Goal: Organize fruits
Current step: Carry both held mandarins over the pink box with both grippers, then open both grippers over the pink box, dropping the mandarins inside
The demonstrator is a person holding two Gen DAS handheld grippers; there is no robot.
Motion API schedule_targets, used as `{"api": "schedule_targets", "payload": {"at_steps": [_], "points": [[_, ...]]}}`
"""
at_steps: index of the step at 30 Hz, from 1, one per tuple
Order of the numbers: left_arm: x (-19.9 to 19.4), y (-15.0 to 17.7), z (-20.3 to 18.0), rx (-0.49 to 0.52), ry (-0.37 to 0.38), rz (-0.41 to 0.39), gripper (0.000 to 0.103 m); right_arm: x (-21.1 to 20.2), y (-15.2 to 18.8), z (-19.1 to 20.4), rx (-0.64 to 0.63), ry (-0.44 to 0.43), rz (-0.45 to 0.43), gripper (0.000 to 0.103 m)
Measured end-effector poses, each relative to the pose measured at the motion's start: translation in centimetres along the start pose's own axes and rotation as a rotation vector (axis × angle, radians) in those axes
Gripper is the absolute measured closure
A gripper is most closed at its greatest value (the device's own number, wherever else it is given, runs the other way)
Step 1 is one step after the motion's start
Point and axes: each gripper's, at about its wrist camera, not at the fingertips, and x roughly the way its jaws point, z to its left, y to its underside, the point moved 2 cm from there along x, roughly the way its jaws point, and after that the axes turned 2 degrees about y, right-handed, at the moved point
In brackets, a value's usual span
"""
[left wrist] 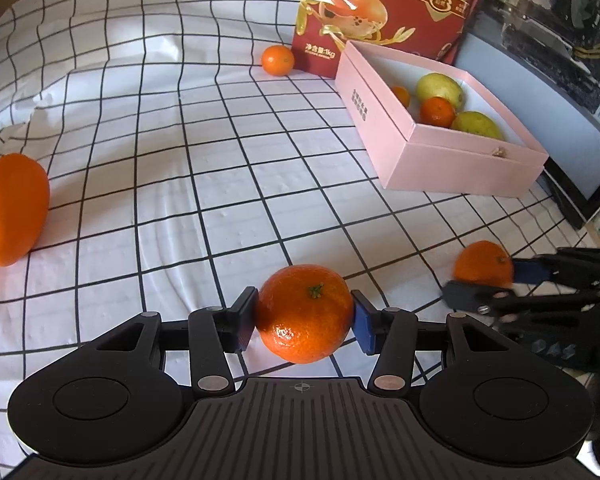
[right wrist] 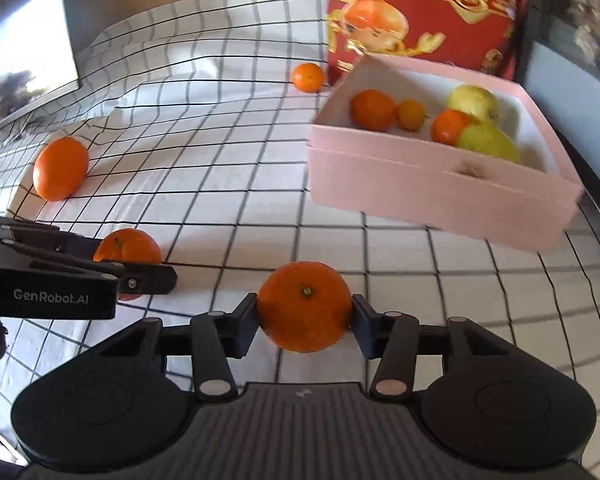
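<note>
**Spotter:** What do you count?

**Me:** Two mandarins in my grasp. My left tool (left wrist: 305, 314) is clenched on one mandarin (left wrist: 305, 312), both pads pressed against its sides, stem up. My right tool (right wrist: 304, 312) grips a second mandarin (right wrist: 304, 306) the same way; no earlier view to compare, but its pads sit tight on the peel. Loose on the cloth: one large orange (right wrist: 60, 168) off to the left and one small mandarin (right wrist: 308, 77) far back beside the red carton (right wrist: 420, 12).

**Spotter:** And the box?

**Me:** One pink box (right wrist: 420, 184), open-topped, white inside. From the right wrist view I count five fruits in it: a mandarin at the left (right wrist: 373, 109), a smaller orange fruit next to it (right wrist: 410, 114), another mandarin (right wrist: 447, 126), and two yellow-green pear-like fruits (right wrist: 473, 102), touching each other at the right end.

**Spotter:** Surface and room?

**Me:** The surface is covered by a white cloth (left wrist: 180, 160) with a black grid, rumpled into folds toward the far left. A dark-framed screen (right wrist: 20, 72) leans at the left edge in the right wrist view; dark equipment stands behind the box on the right, too blurred to name.

**Spotter:** Textures?

**Me:** The mandarin peel is glossy and dimpled, round and slightly flattened. The box looks like matte card, rectangular with sharp corners. The carton is shiny printed card showing peeled citrus. Both tools are matte black plastic with blue pads.
</note>
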Motion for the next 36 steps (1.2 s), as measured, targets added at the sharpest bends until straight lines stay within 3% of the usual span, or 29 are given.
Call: {"api": "schedule_targets", "payload": {"at_steps": [3, 6, 14, 18, 23, 27, 30, 36], "points": [[0.1, -0.8, 0.0, -0.018, 0.037, -0.002, 0.049, -0.8, 0.2, -1.2, 0.013, 0.002, 0.02, 0.055], [-0.1, -3.6, -0.8, -0.041, 0.086, -0.052, 0.05, -2.2, -1.1, -3.0, 0.019, 0.034, -0.027, 0.055], [-1.7, -18.8, -7.3, 0.043, 0.258, -0.295, 0.049, -5.8, -11.9, -8.5, -0.021, 0.175, -0.263, 0.055], [1.5, -23.4, -10.5, 0.097, 0.289, -0.265, 0.049, -4.1, -15.8, -10.9, -0.039, 0.218, -0.254, 0.055], [10.0, -22.9, -11.7, 0.113, 0.243, -0.064, 0.05, 0.7, -14.7, -12.4, -0.043, 0.208, -0.144, 0.055], [12.8, -20.5, -12.3, 0.18, 0.194, 0.004, 0.048, 3.8, -12.9, -12.6, -0.042, 0.201, -0.094, 0.055], [12.5, -20.5, -12.4, 0.181, 0.205, -0.014, 0.05, 4.3, -12.9, -12.3, -0.084, 0.209, -0.101, 0.054], [6.9, -20.0, -8.4, 0.088, 0.174, -0.168, 0.05, 4.6, -13.1, -11.0, -0.126, 0.199, -0.071, 0.045]]}}
